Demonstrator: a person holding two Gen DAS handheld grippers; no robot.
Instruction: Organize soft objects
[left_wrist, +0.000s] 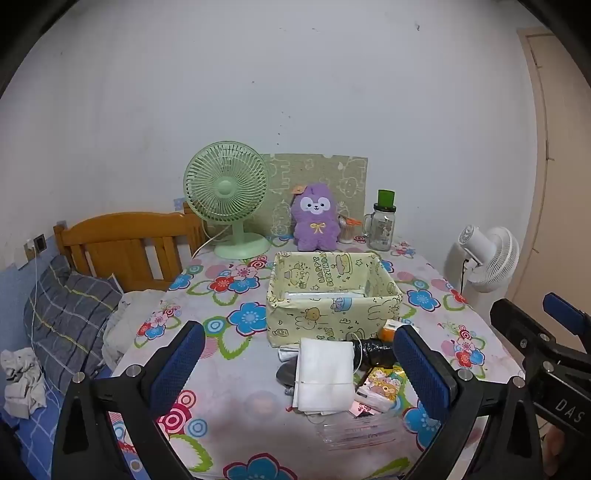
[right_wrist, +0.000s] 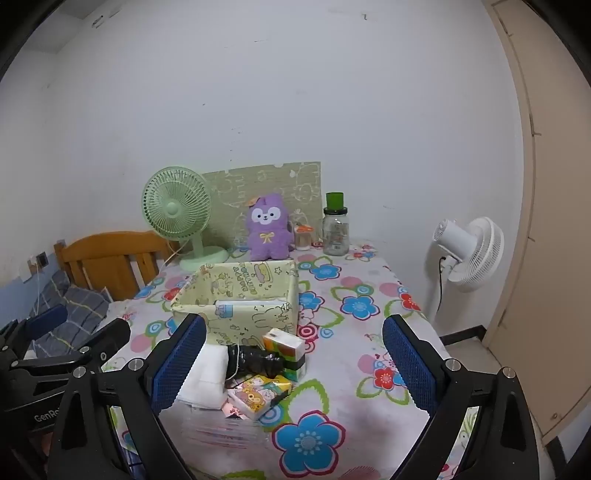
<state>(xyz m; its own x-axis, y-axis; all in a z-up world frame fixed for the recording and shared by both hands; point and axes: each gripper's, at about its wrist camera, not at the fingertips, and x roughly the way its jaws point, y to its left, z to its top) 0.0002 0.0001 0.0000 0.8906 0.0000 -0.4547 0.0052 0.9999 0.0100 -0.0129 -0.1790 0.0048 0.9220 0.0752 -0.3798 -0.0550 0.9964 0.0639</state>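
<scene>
A yellow cartoon-print fabric box (left_wrist: 328, 317) (right_wrist: 240, 317) stands open on the flowered tablecloth (left_wrist: 236, 387). Just in front of it lies a small pile. It holds a white folded cloth (left_wrist: 323, 373) (right_wrist: 207, 373), a black crinkled bundle (left_wrist: 373, 350) (right_wrist: 255, 362), an orange tissue pack (left_wrist: 391, 328) (right_wrist: 284, 343) and a bear-print tissue pack (left_wrist: 380, 387) (right_wrist: 258, 397). A purple plush toy (left_wrist: 316, 218) (right_wrist: 267, 229) sits upright behind the box. My left gripper (left_wrist: 301, 369) (right_wrist: 79, 328) hovers open over the pile. My right gripper (right_wrist: 295, 365) (left_wrist: 543, 317) is open too, just right of the pile. Neither holds anything.
A clear plastic case (left_wrist: 354, 428) lies under the pile's near side. Along the wall stand a green desk fan (left_wrist: 225, 195), a glass jar (left_wrist: 382, 225) and a patterned board. A white floor fan (left_wrist: 487, 254) is off the table's right edge, a bed with wooden headboard (left_wrist: 125, 243) on the left.
</scene>
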